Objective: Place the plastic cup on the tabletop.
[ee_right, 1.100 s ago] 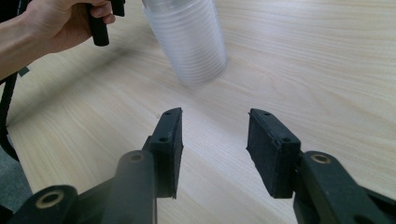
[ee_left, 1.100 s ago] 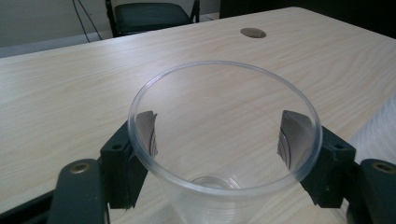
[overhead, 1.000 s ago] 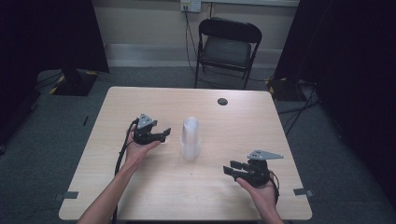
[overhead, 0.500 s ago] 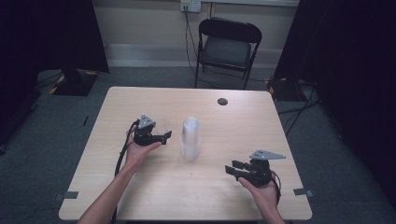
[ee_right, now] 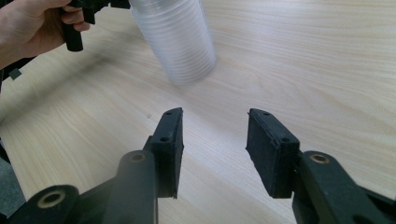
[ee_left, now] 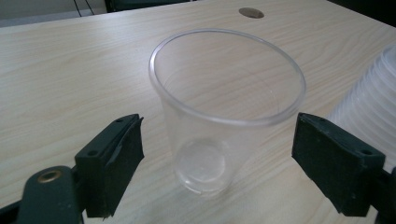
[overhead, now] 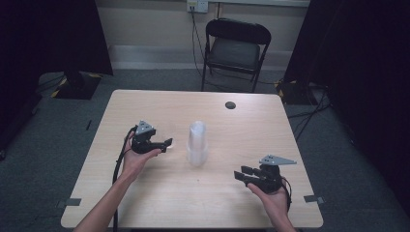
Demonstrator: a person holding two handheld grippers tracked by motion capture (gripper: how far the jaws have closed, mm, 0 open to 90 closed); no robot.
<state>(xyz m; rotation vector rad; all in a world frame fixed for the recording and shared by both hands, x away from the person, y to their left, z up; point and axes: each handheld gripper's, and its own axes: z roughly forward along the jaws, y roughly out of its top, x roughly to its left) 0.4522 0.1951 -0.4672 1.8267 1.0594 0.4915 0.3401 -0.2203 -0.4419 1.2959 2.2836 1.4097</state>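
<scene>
Your left gripper (overhead: pixel 162 144) sits left of centre on the counter (overhead: pixel 145 106), with its jaws spread wide around a single clear plastic cup (ee_left: pixel 226 109). In the left gripper view the cup stands upright on the wood between the two pads, mouth up. A clear gap shows on each side of it, so neither pad touches it and nothing is gripped.

Just right of that cup stands the stack of clear cups (overhead: pixel 197 144), near the middle of the counter, upside down and upright. Its ribbed side shows at the right edge of the left gripper view, close behind the right pad.

Your right gripper (overhead: pixel 244 175) is at the near right of the counter, well apart from the stack. Its jaws are partly open and hold nothing; in the right gripper view only bare wood lies between the pads. They point toward the stack, which stands beyond them, with your left hand (ee_right: pixel 32 28) at the far left of that view.

A small dark round disc (overhead: pixel 230 105) lies at the far side of the counter.
</scene>
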